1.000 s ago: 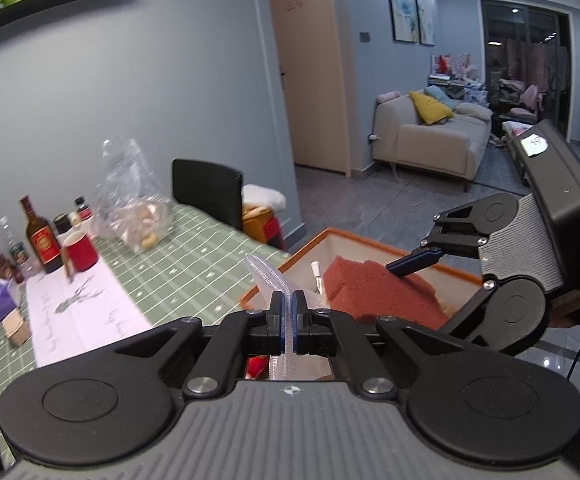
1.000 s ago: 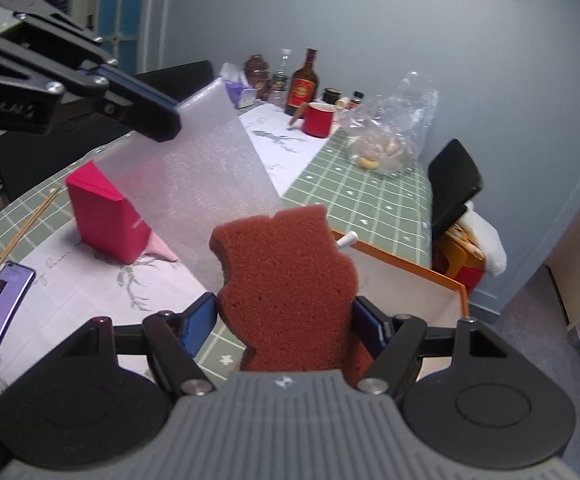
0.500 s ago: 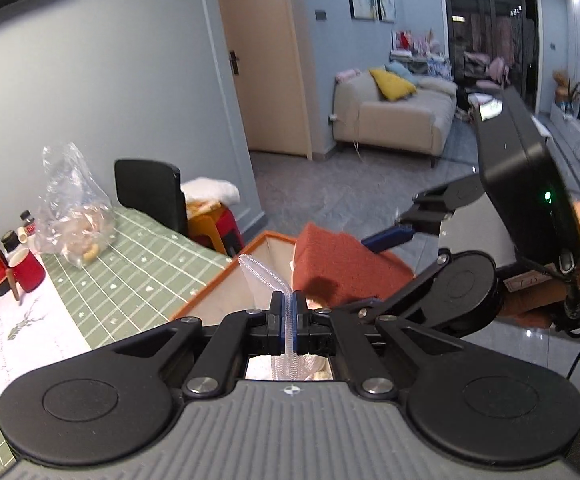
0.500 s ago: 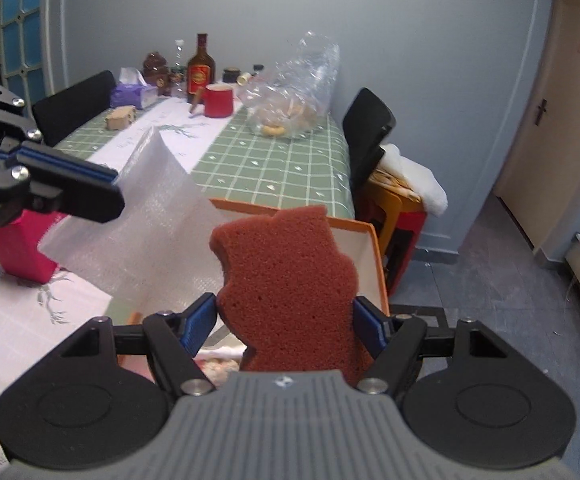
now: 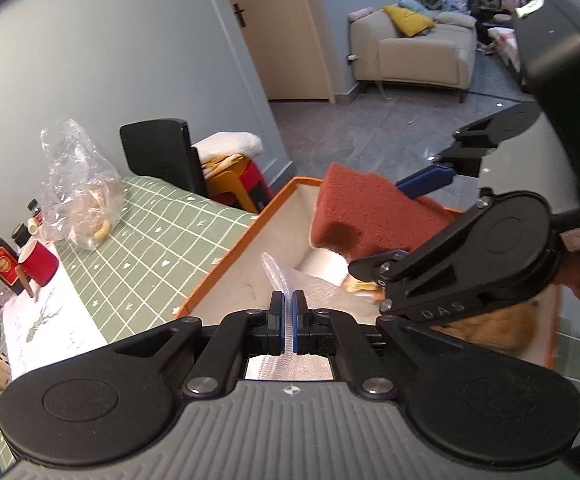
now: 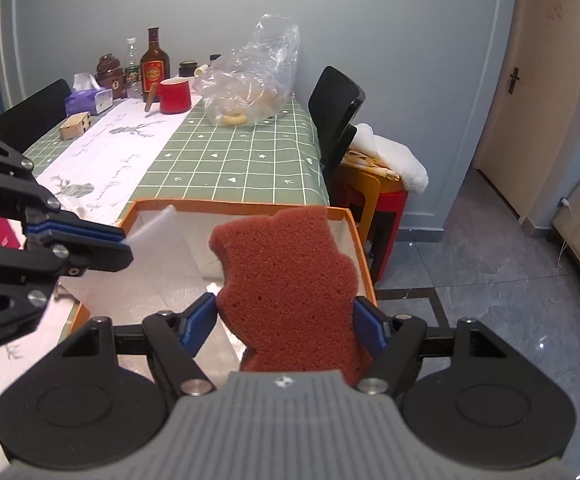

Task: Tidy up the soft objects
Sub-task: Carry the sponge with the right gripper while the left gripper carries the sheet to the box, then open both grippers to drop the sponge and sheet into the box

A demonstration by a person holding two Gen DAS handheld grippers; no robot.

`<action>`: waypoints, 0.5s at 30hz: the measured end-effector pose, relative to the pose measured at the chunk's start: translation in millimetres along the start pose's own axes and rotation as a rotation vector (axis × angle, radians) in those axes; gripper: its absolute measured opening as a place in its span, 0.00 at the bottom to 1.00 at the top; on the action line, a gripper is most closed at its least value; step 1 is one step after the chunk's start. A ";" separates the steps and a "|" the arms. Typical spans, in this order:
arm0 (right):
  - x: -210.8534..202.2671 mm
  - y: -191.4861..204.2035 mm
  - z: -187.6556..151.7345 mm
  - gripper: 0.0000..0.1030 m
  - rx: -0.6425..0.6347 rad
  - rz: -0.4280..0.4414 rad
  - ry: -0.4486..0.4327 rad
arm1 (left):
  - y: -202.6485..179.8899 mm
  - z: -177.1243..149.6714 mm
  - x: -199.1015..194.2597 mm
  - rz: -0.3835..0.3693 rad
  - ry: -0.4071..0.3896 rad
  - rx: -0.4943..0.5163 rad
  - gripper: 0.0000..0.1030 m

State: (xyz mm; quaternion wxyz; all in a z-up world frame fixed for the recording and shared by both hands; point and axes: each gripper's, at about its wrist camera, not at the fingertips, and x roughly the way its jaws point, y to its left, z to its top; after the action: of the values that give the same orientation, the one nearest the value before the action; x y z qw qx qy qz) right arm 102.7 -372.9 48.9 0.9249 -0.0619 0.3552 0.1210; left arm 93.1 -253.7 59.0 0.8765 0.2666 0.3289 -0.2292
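My right gripper [image 6: 286, 322] is shut on a rust-red foam sponge [image 6: 288, 284], held upright over an orange-rimmed white box [image 6: 242, 205]. In the left wrist view the same sponge [image 5: 364, 216] hangs over the box [image 5: 286, 200] with the right gripper [image 5: 402, 220] clamped on it. My left gripper [image 5: 288, 314] is shut on a sheet of clear bubble wrap [image 5: 280, 276], which trails down into the box; the sheet [image 6: 162, 268] spreads inside the box in the right wrist view. An orange furry thing [image 5: 490, 328] lies in the box, partly hidden.
The box sits at the end of a green checked table [image 6: 226, 152]. Farther back stand a clear plastic bag [image 6: 250, 84], a red mug [image 6: 175, 95] and a bottle [image 6: 154, 64]. A black chair [image 6: 336, 112] and a red stool [image 6: 382, 204] stand beside the table. A sofa [image 5: 414, 52] is across the room.
Both grippers have moved from above the table to over the box and dropped lower. The bubble wrap now hangs into the box. Both grips are unchanged.
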 end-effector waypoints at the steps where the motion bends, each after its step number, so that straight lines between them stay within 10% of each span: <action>1: 4.1 -0.9 0.3 0.70 0.008 0.001 -0.002 | 1.3 1.5 3.9 0.015 0.000 -0.005 0.03; 10: 38.0 -7.6 0.4 0.70 0.054 -0.009 0.029 | 16.3 0.7 28.5 0.087 0.023 -0.058 0.06; 15: 46.0 -7.0 -0.7 0.72 0.055 -0.018 0.038 | 14.9 1.0 26.7 0.101 -0.023 -0.053 0.34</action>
State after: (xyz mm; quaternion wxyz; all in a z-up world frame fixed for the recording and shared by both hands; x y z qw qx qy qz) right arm 137.1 -371.4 17.7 0.9203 -0.0418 0.3755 0.1018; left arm 120.3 -249.2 45.7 0.8974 0.2571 0.3109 -0.1789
